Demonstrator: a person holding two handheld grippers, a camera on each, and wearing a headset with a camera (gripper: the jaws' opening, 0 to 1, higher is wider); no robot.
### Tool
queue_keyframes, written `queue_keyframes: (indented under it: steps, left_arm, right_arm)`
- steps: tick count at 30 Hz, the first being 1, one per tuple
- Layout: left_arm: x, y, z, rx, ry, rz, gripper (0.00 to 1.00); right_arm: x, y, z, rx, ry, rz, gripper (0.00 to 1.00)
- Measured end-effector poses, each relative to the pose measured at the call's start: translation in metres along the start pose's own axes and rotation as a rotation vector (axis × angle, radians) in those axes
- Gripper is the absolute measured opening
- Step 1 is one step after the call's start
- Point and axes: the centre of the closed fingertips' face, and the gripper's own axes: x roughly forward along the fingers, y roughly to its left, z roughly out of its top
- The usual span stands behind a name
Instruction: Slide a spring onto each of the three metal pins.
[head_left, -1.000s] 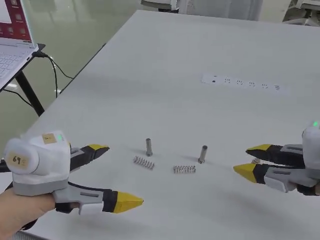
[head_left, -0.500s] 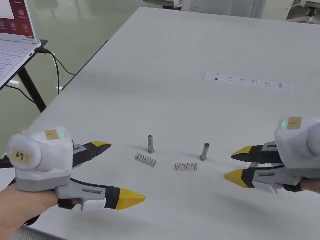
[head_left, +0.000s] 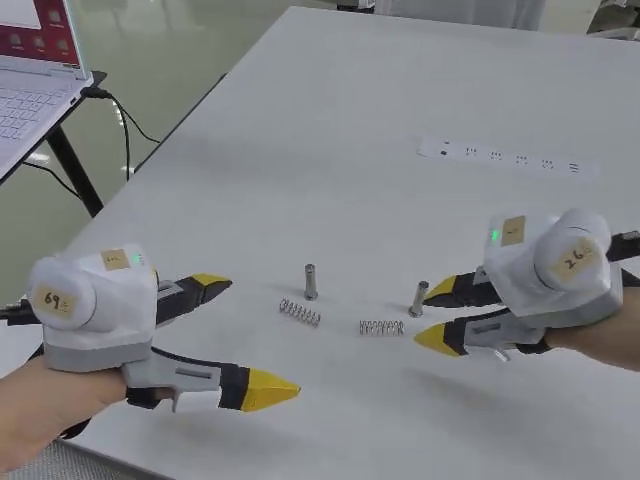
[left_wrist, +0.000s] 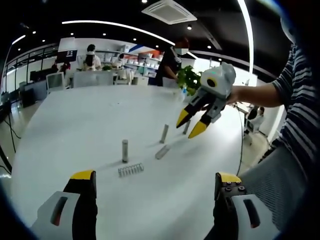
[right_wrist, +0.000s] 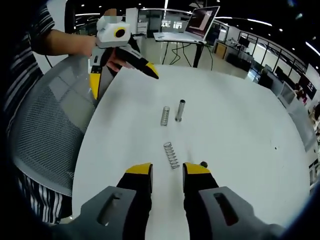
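Observation:
Two metal pins stand upright on the white table (head_left: 330, 150): the left pin (head_left: 311, 281) (left_wrist: 125, 150) (right_wrist: 180, 110) and the middle pin (head_left: 419, 298) (left_wrist: 164, 133) (right_wrist: 203, 164). A spring (head_left: 300, 312) (left_wrist: 130, 170) (right_wrist: 164, 115) lies by the left pin. A second spring (head_left: 381, 327) (left_wrist: 162, 152) (right_wrist: 171, 154) lies by the middle pin. My right gripper (head_left: 430, 316) (right_wrist: 168, 170) is open and empty. Its tips are just right of the second spring, and its far tip is beside the middle pin. My left gripper (head_left: 250, 337) (left_wrist: 155, 176) is wide open and empty, left of the springs.
A laptop (head_left: 30, 60) sits on a stand off the table's left edge, with a cable (head_left: 120, 115) hanging below it. A white power strip (head_left: 510, 160) lies at the far right of the table. A mesh chair (right_wrist: 55, 130) is near the table's front edge.
My right gripper has moved left, from well right of the middle pin to right beside it and the second spring. The left gripper has hardly moved.

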Motion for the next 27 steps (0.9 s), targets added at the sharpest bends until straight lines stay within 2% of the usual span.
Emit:
queue_keyframes:
  steps: [7, 10, 13, 19, 27]
  left_arm:
    - [0.001, -0.001, 0.002, 0.001, -0.004, 0.000, 0.96]
    - [0.000, -0.001, 0.002, 0.000, -0.006, 0.000, 0.96]
    - [-0.001, -0.001, 0.001, 0.001, -0.002, 0.000, 0.96]
    - [-0.004, 0.000, 0.000, -0.005, -0.002, 0.005, 0.96]
    - [-0.006, 0.000, -0.003, -0.009, 0.000, 0.006, 0.96]
  right_arm:
    - [0.019, 0.002, 0.002, -0.092, 0.034, 0.029, 0.18]
    - [0.026, 0.002, 0.004, -0.102, 0.034, 0.029, 0.18]
    - [0.035, 0.002, 0.004, -0.099, 0.041, 0.034, 0.17]
    - [0.049, -0.001, -0.007, -0.093, 0.084, 0.035, 0.15]
    - [0.059, -0.008, -0.012, -0.059, 0.104, 0.019, 0.14]
